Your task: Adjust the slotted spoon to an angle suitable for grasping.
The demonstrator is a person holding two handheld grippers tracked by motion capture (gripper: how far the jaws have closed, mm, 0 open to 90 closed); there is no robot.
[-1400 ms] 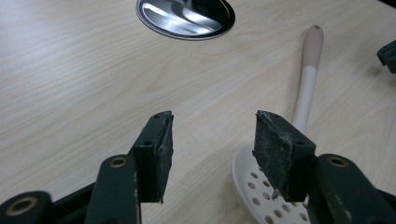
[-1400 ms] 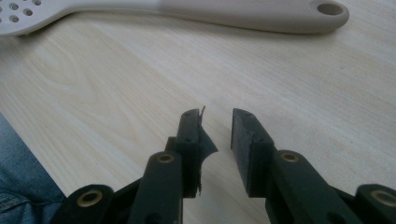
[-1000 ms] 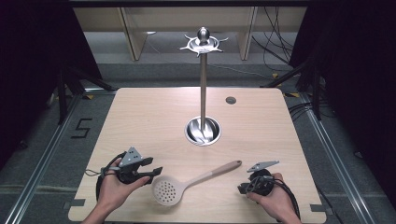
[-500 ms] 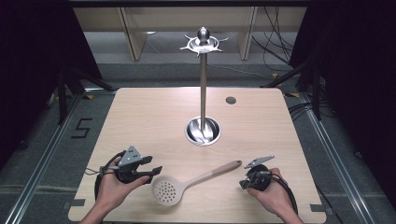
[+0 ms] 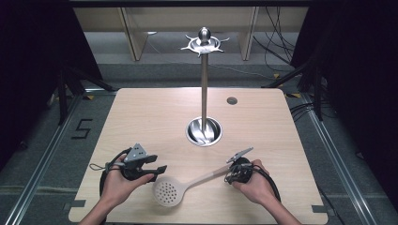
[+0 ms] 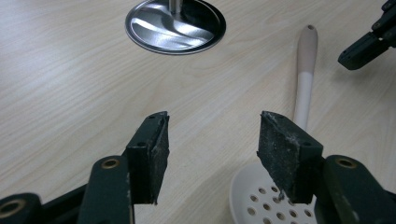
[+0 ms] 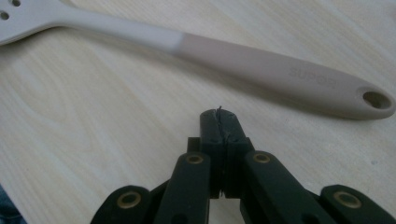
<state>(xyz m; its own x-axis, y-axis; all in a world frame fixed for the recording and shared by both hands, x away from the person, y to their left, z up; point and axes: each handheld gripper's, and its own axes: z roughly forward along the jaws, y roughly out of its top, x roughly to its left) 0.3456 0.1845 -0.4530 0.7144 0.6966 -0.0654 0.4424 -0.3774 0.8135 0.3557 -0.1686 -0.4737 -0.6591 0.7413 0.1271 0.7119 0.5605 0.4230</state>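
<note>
A person is sitting at a pale wooden desk (image 5: 155, 117), holding a claw in each hand. A beige slotted spoon (image 5: 185, 186) is lying flat on the desk between the 2 hands, its perforated bowl toward the left hand and its handle pointing toward the right hand.

The left claw (image 5: 158, 171) is resting just beside the spoon's bowl with its jaws standing apart and nothing between them; in the left gripper view the bowl is showing beneath the right-hand jaw. The right claw (image 7: 219, 120) is sitting close to the handle end, apart from it, its jaws having just been closing and now pressed together on nothing.

Beyond the spoon, a tall metal utensil stand (image 5: 204, 89) is rising from a round shiny base, with a ring of hooks (image 5: 204, 43) at its top.

The step in hand is probably picking up the spoon. To do it well, the right claw should be opening first, then straddling the handle across its narrow width near the hanging hole (image 7: 376, 99), squeezing firmly before lifting, while the left claw is steadying the bowl so it is not sliding.
</note>
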